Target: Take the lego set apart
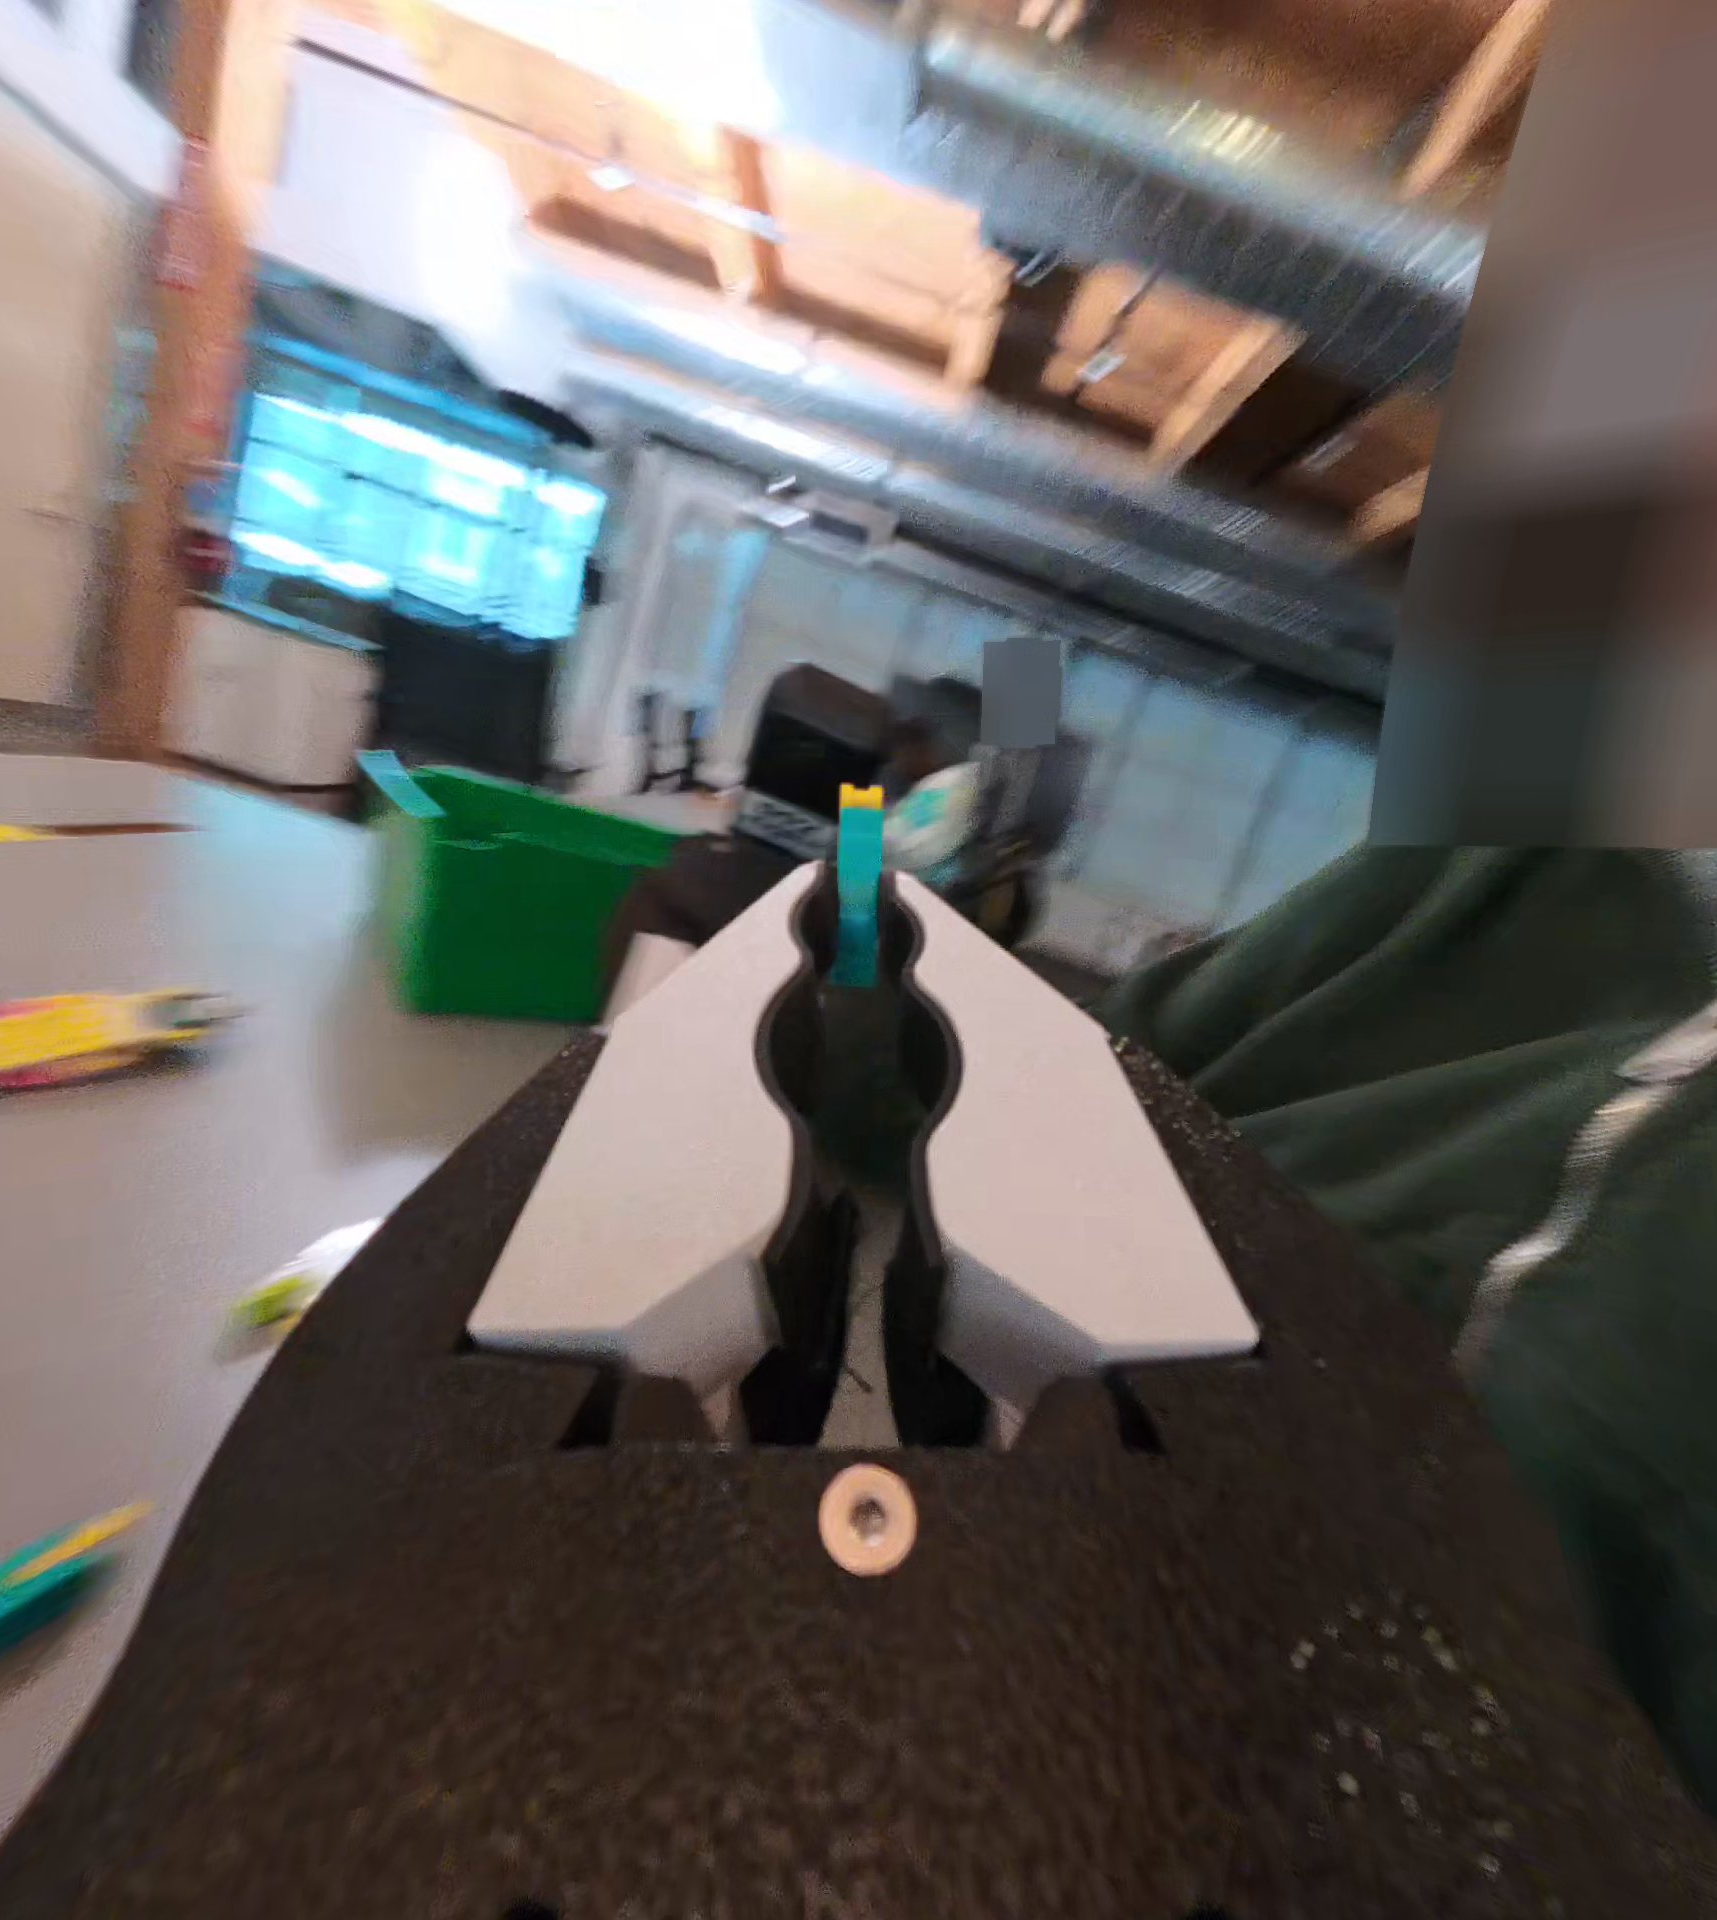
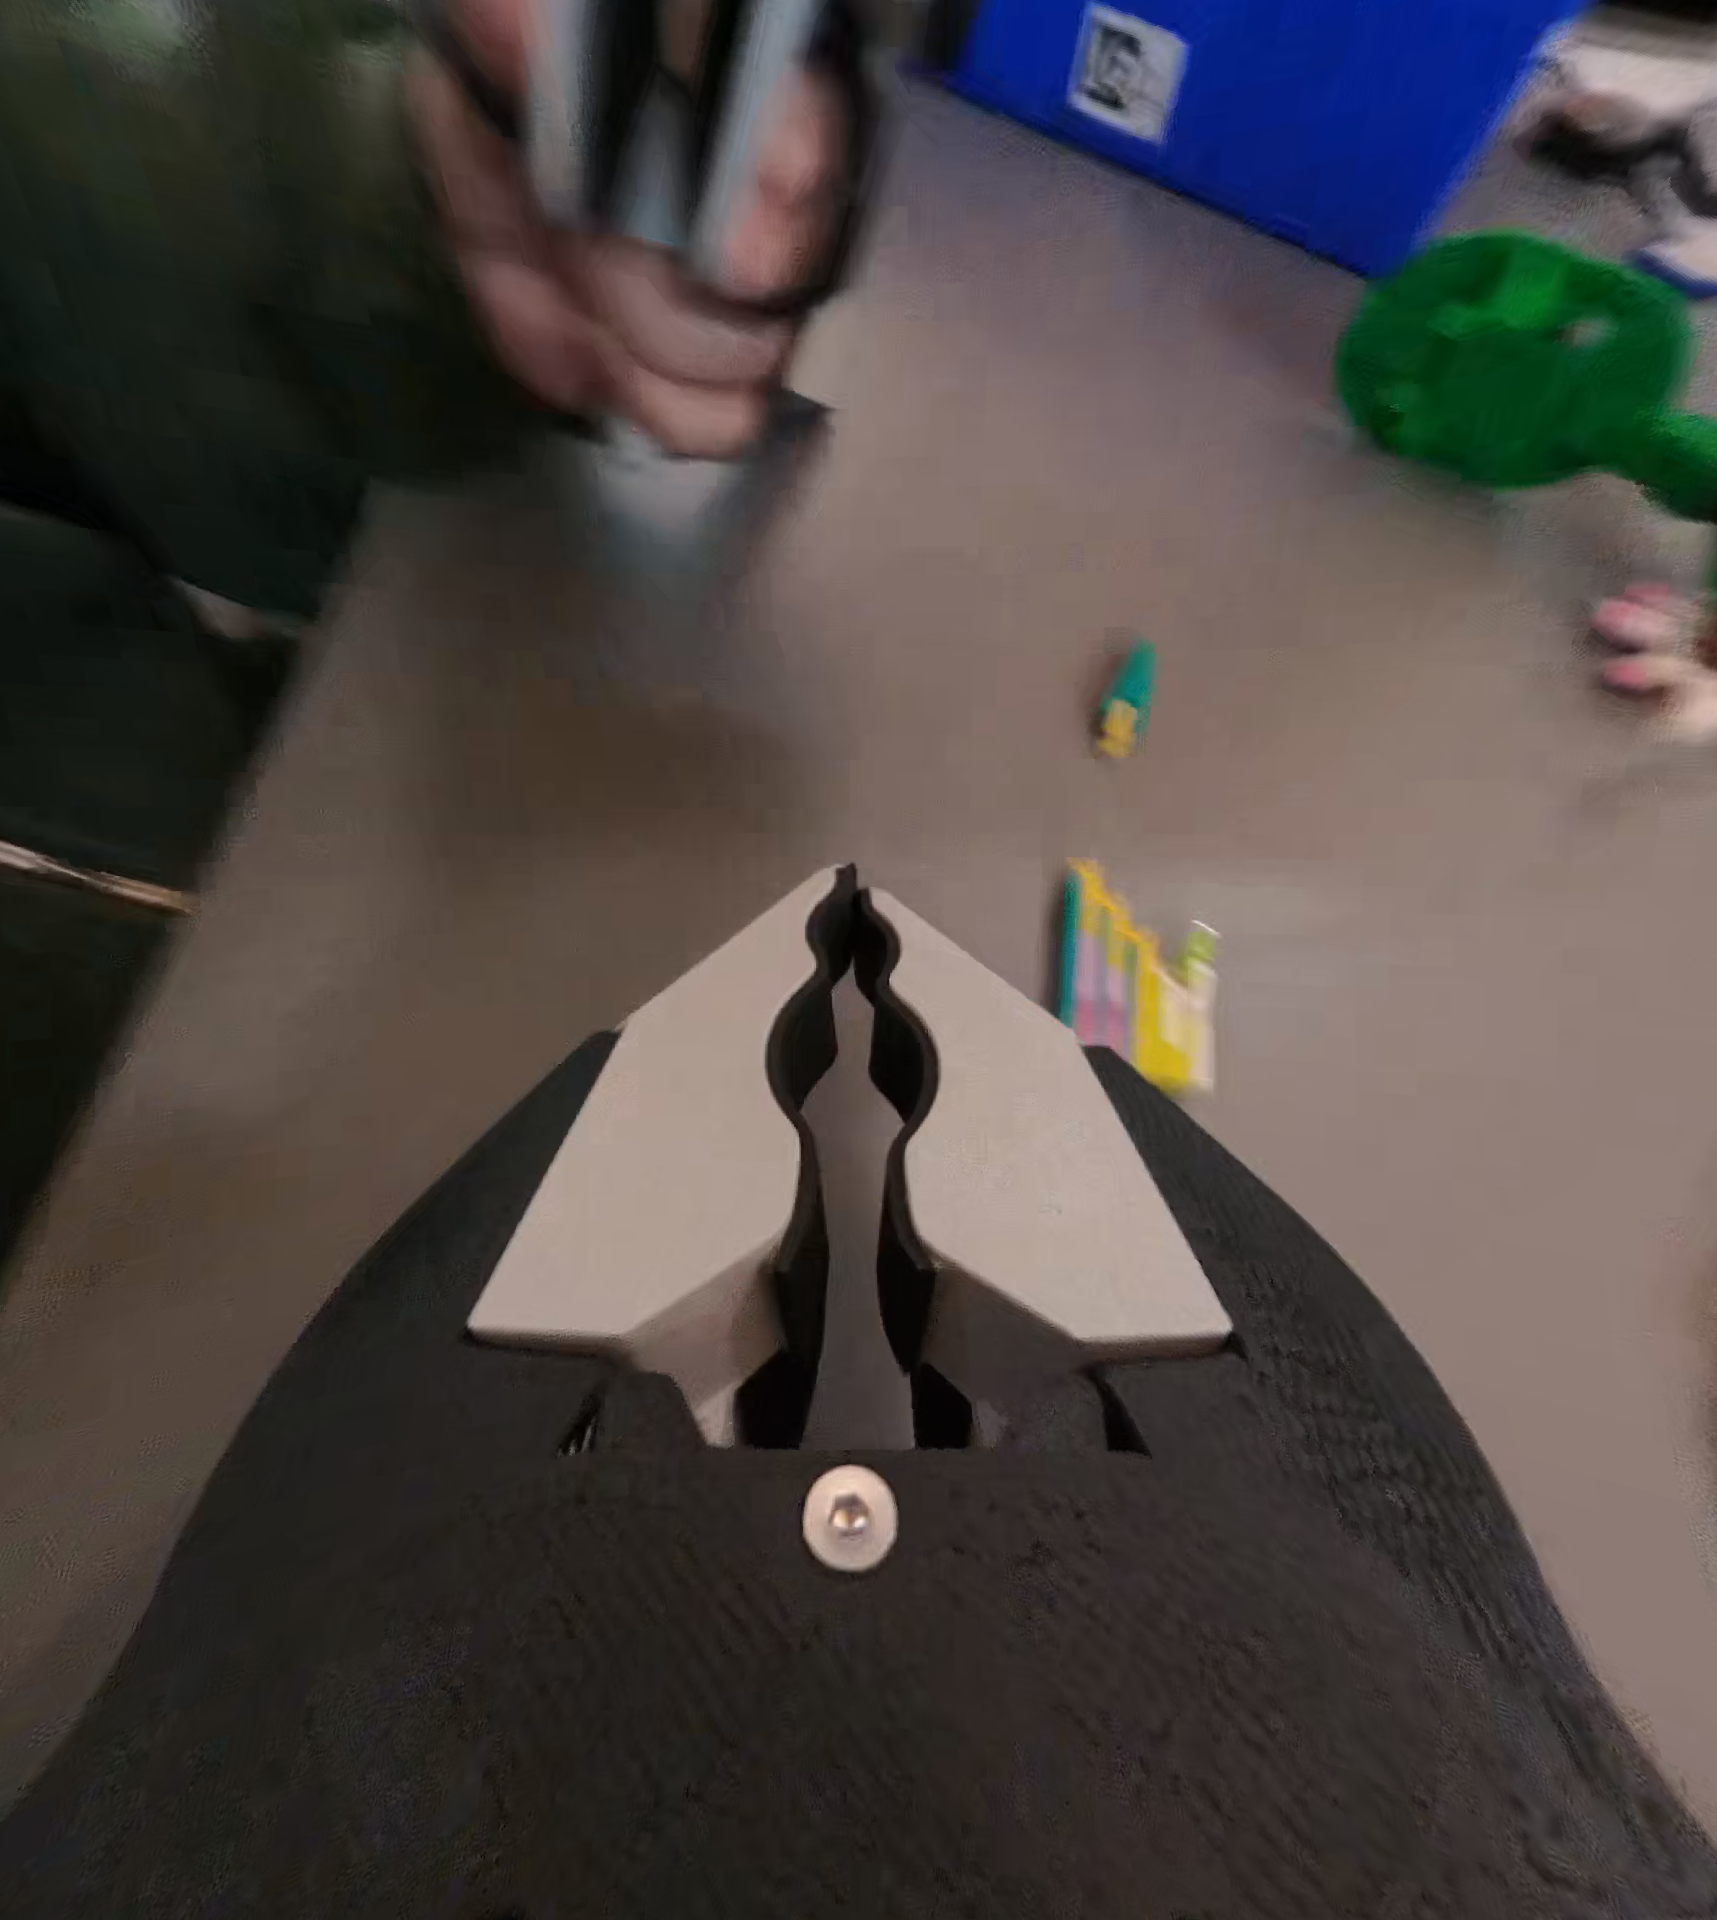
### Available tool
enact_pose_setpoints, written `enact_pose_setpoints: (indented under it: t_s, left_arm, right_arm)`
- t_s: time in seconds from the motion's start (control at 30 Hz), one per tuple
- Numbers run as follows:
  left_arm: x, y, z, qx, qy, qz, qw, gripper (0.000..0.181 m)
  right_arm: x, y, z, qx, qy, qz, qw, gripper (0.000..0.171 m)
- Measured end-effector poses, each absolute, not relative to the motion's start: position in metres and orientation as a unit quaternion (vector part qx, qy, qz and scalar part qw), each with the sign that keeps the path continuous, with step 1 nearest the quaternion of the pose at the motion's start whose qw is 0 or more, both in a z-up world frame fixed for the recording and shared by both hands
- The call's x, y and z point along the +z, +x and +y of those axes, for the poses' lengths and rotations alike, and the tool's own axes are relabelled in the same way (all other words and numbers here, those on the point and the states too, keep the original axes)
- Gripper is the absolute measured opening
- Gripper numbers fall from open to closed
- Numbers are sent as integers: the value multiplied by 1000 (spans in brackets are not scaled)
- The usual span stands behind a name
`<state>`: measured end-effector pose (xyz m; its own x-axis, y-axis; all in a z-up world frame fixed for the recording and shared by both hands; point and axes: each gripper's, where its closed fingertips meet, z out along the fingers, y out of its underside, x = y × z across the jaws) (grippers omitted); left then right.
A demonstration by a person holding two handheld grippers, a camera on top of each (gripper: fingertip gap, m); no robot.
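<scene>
**Left fingers pinch a teal piece; right fingers pressed together, empty**

My left gripper [image 1: 856,894] is raised off the counter [image 1: 106,1143], its fingers [image 1: 708,1091] pinching a slim teal lego piece [image 1: 856,904] with a yellow cap. The piece's long axis runs forward along the fingers, yellow end pointing out past the tips, toward the room. My right gripper [image 2: 852,883] has its tips pressed together with nothing between them, hovering over the counter. The rest of the lego set lies scattered: a yellow-and-pink slab [image 2: 1134,987] just beside the right tips, a small teal-and-yellow piece [image 2: 1126,696] farther out, and a green tree-like build [image 2: 1560,395] well apart. The views are blurred.
</scene>
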<state>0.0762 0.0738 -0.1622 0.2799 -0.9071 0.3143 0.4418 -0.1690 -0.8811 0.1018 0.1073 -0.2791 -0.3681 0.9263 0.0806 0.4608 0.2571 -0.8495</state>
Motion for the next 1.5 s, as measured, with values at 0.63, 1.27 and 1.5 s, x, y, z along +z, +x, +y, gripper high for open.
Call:
enact_pose_setpoints:
  t_s: [0.63, 1.27, 1.5]
  left_arm:
    - [-201, 32, 124, -536, -585, 122, 596, 5]
    - [-181, 26, 103, -457, -529, 164, 697, 6]
    - [-173, 46, 135, -385, -551, 183, 718, 5]
  right_arm:
    - [-198, 65, 134, 647, -425, -438, 457, 26]
    - [-183, 104, 182, 339, -405, -414, 742, 39]
    - [-178, 99, 184, 363, -395, -406, 740, 41]
